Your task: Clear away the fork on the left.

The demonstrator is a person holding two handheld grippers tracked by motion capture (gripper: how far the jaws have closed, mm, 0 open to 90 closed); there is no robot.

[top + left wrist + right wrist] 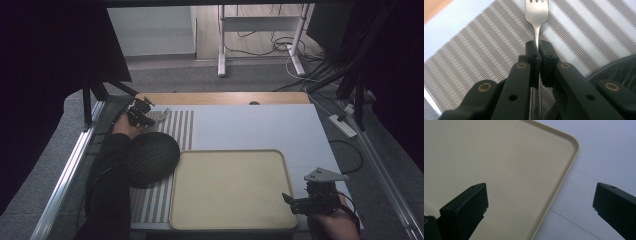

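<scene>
At the upper left of the high view, the left gripper (141, 114) has its jaws clamped on the neck of a slim stainless-steel fork (537, 15) above the grey striped woven placemat (474, 50). The fork looks light, rigid and slick (liable to pivot), so the neck grip seems sensible. The right gripper (540, 202) hangs wide apart over the rim of the beige rectangular plastic tray (564, 170), lower right.

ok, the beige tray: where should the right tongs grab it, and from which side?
Take the raised rim on the tray's right edge, coming in from the right. The tray lies flat on the white table, so the thin upstanding lip is probably the one part to pinch. The right tongs are open, spanning that edge near the corner. One pad inside, one outside.
</scene>
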